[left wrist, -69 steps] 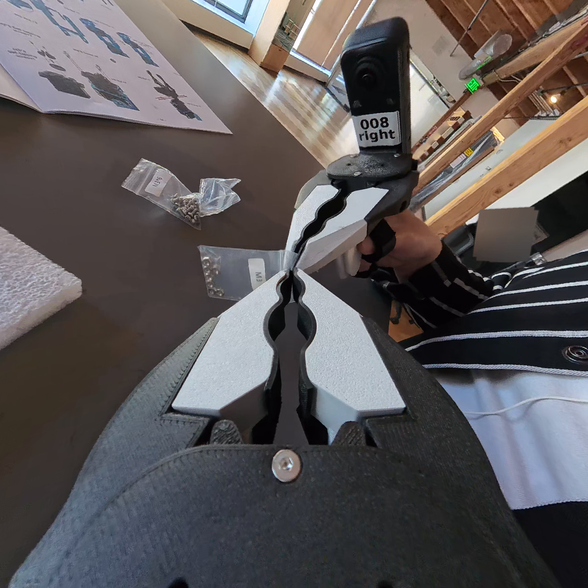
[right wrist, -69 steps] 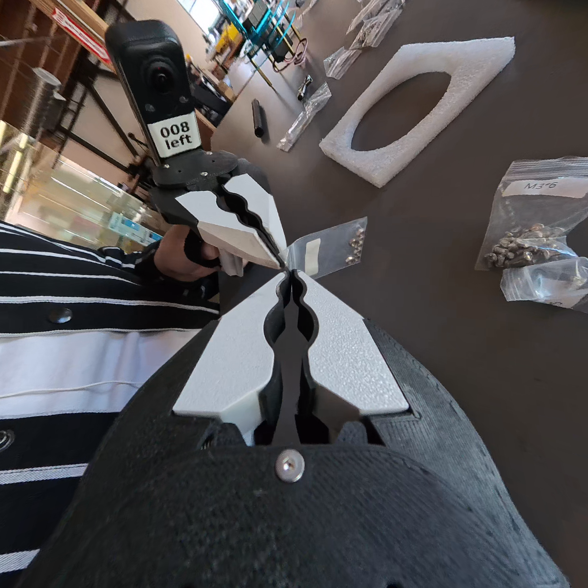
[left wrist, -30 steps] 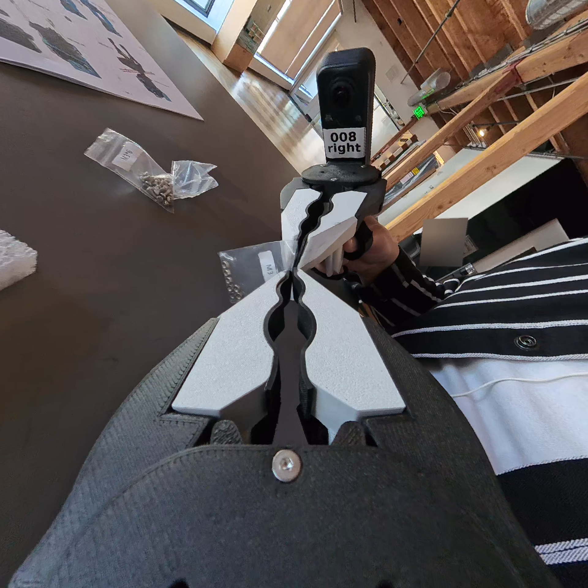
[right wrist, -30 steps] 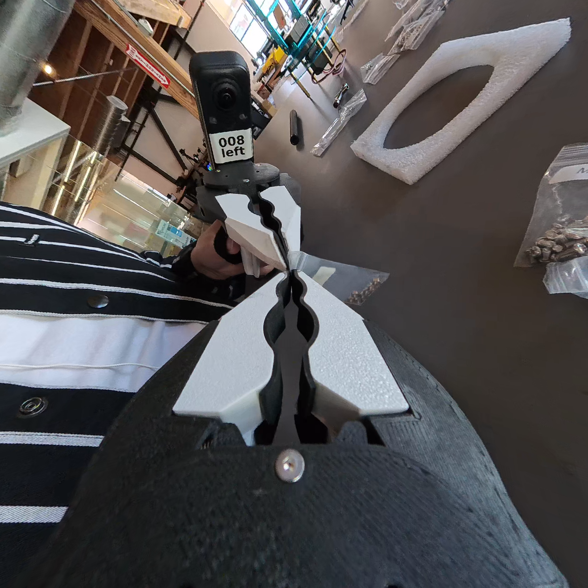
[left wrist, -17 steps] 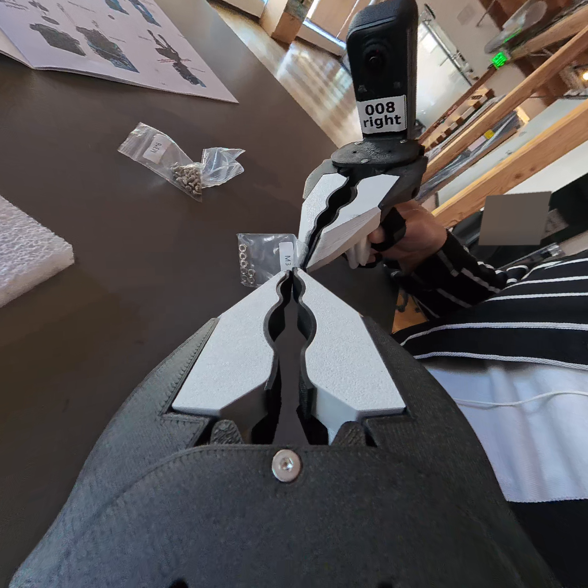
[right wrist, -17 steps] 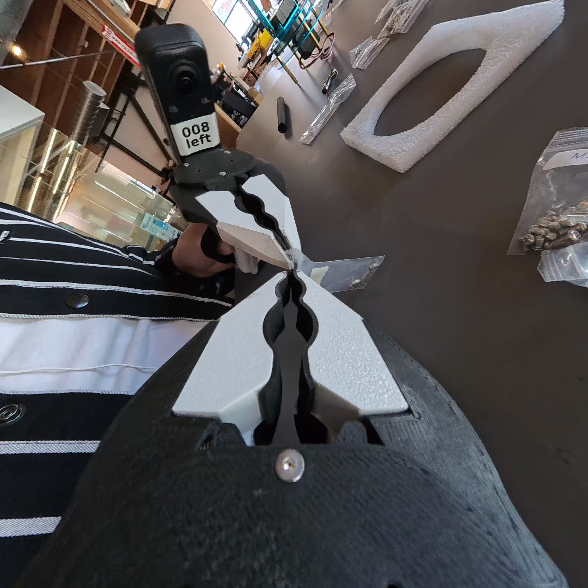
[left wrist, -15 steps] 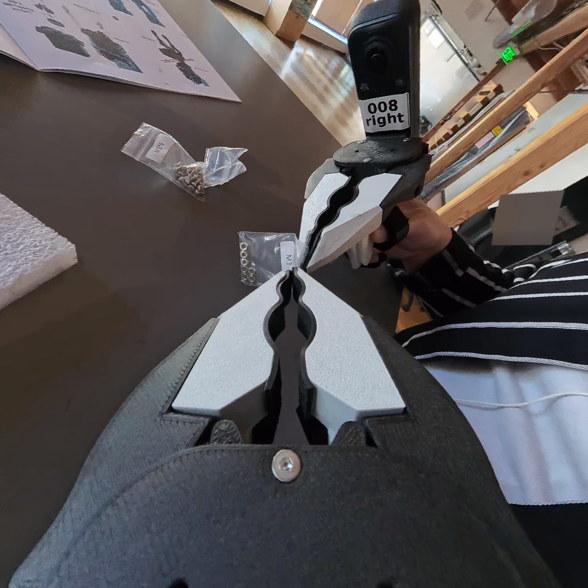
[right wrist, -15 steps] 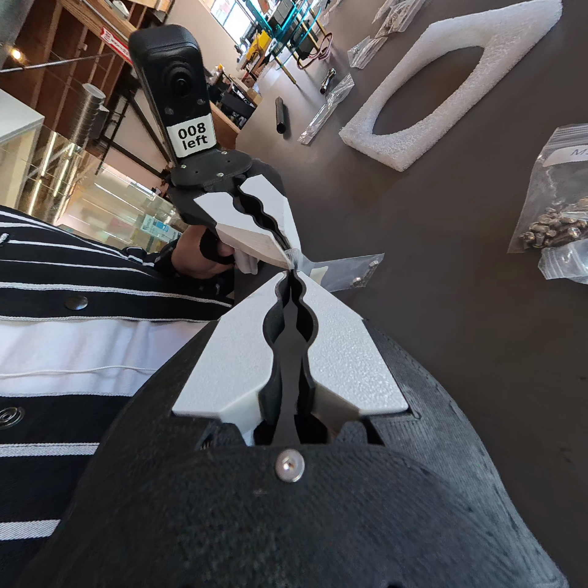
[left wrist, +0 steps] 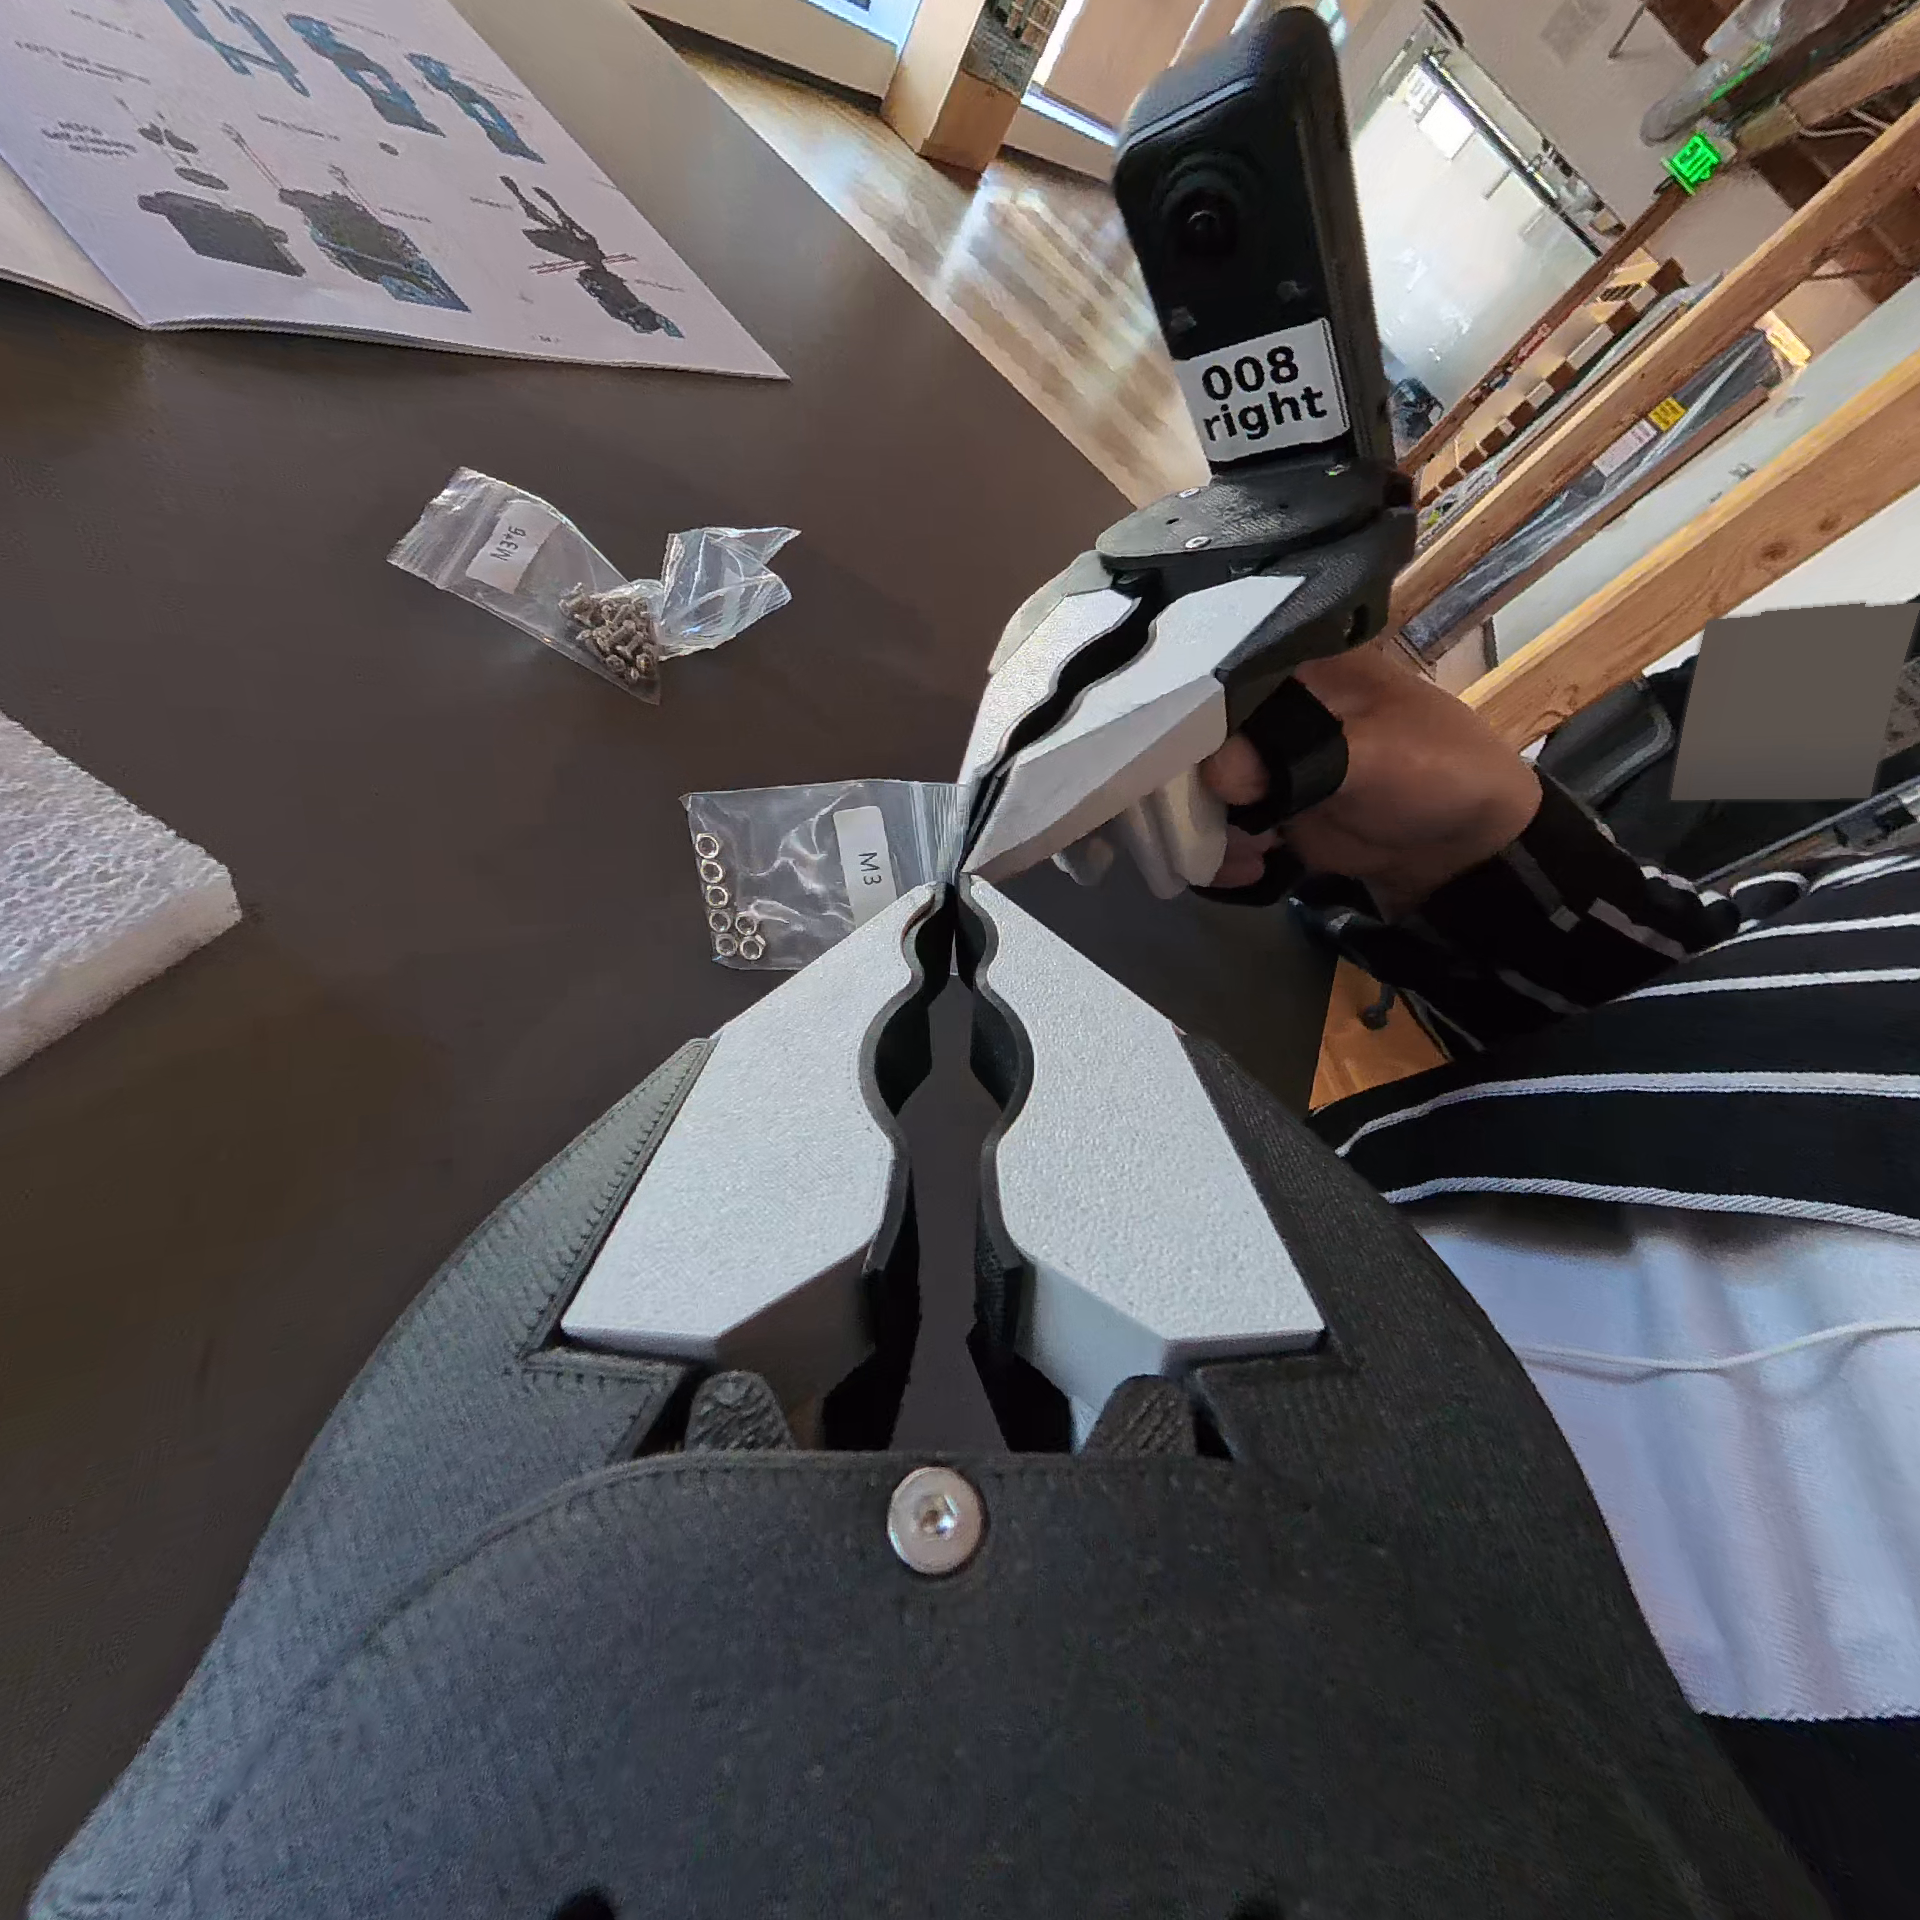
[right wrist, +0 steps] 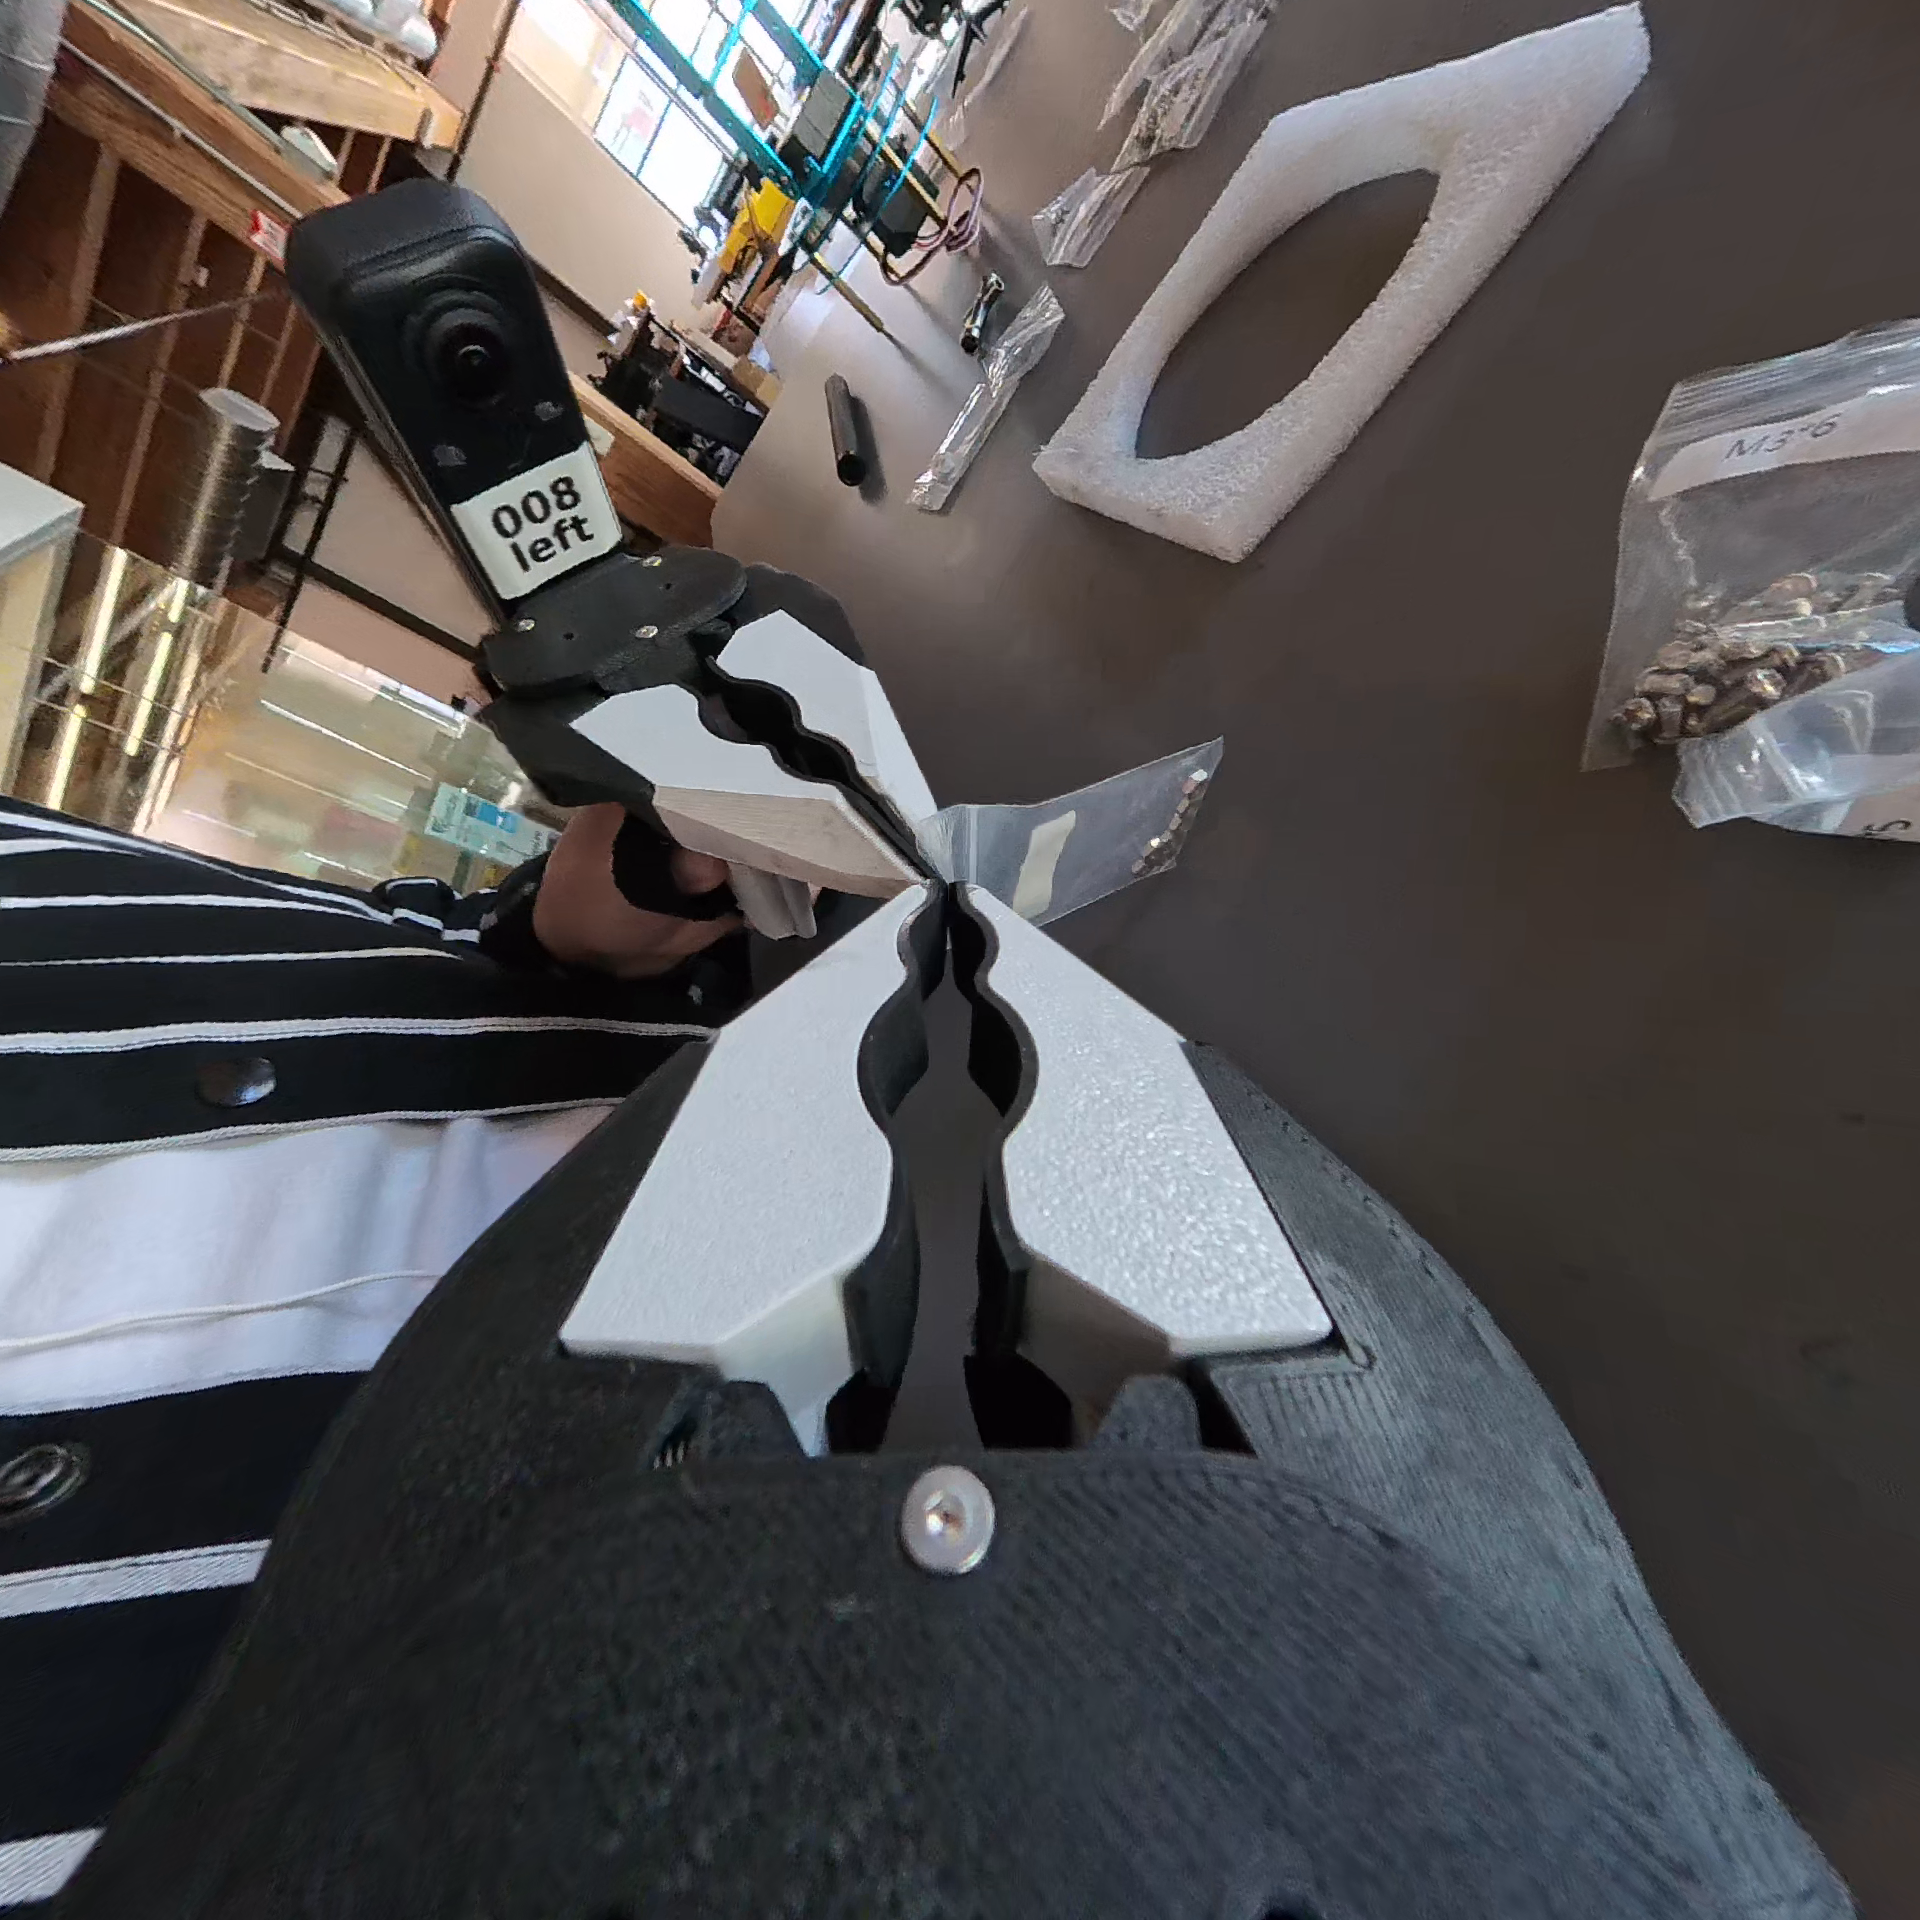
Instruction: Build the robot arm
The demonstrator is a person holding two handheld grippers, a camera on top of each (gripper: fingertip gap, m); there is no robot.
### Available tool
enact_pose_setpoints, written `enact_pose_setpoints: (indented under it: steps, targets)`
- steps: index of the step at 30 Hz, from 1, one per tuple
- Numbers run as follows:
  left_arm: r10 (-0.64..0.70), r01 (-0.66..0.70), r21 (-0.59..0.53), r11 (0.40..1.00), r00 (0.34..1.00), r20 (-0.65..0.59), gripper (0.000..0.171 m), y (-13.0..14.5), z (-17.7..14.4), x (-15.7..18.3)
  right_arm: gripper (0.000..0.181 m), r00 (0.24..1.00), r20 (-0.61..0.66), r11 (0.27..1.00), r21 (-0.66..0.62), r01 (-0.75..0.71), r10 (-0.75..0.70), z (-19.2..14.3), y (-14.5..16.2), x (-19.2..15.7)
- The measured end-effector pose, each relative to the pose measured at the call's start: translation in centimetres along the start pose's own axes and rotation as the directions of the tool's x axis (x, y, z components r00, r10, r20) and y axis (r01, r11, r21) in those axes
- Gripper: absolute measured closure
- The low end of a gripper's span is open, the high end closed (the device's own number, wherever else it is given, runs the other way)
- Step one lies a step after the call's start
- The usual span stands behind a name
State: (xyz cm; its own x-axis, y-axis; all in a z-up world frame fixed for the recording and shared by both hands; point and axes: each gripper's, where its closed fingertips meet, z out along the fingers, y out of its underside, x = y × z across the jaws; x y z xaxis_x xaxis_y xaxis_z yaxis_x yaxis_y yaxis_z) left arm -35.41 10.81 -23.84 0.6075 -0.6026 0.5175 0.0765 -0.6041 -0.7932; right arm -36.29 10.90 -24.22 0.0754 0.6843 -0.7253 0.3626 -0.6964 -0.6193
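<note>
My left gripper point(left wrist: 951, 914) and my right gripper point(right wrist: 948, 885) are both pinched tight on the top edge of one small clear bag point(left wrist: 795, 883), tips almost touching each other. The bag hangs out flat from both tips, away from me, above the dark table point(left wrist: 312, 831), with little metal rings point(left wrist: 727, 914) at its far end. A bigger bag of screws point(right wrist: 1766, 623) lies farther off, nearer my right gripper.
</note>
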Motion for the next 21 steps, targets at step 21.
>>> enact_pose_setpoints:
  steps: [21]
  targets:
    - [0.056,-0.054,-0.036,0.998,0.997,0.047,0.171,0.5,-0.2,-0.9,0.181,0.999,0.034,0.999,0.017,-0.032,0.031,0.0,0.0,0.4]
